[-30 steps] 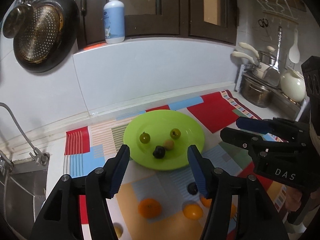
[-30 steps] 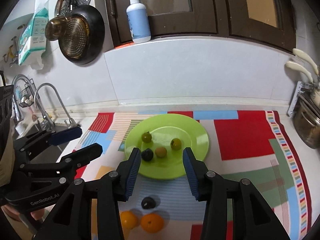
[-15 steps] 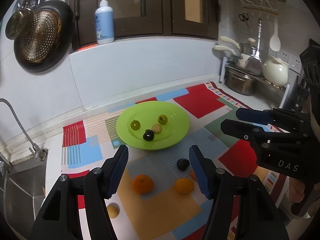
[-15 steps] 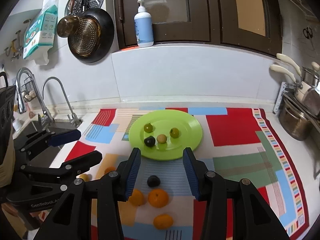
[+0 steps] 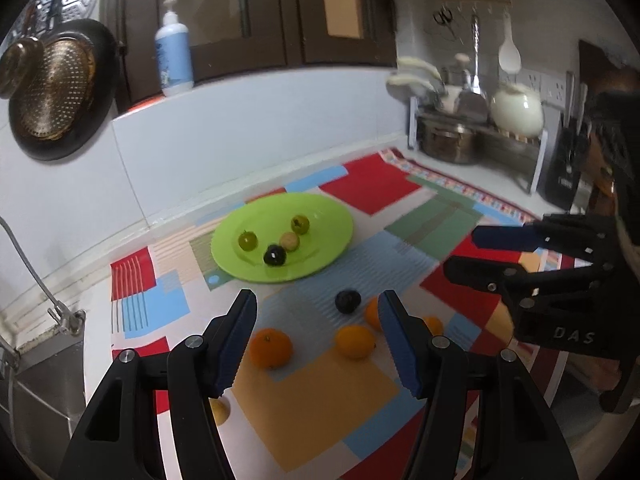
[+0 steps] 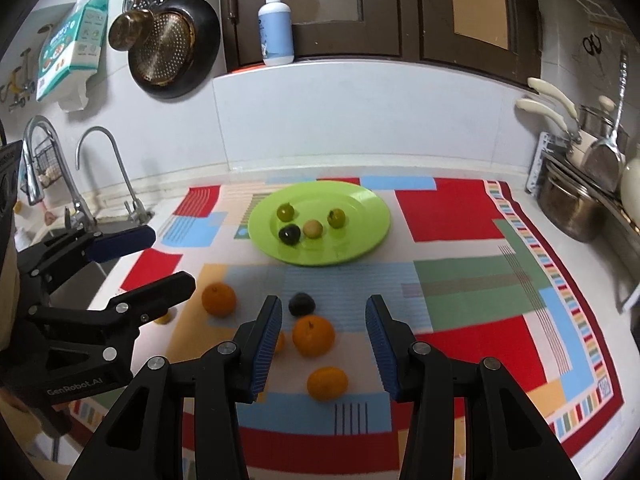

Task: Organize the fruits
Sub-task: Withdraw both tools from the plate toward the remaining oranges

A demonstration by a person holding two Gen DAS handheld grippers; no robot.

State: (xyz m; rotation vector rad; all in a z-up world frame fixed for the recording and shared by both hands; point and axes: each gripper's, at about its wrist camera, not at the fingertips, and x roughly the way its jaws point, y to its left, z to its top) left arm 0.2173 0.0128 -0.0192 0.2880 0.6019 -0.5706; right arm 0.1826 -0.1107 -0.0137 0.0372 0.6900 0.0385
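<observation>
From my left tool (image 5: 318,336), which is open and holds nothing, I see the green plate (image 5: 328,248) near the back edge of the worktop. It carries two green fruits, a tan one and a dark plum (image 5: 275,255). Nearer me, on the bright mat (image 5: 320,412), lie an orange (image 5: 270,347), more oranges and another dark plum (image 5: 347,301).

From my right tool (image 6: 324,338), also open and holding nothing, one orange (image 6: 313,335) sits just ahead. I think it is round, light and a bit soft, so it may roll. I would pinch it gently across its middle.
</observation>
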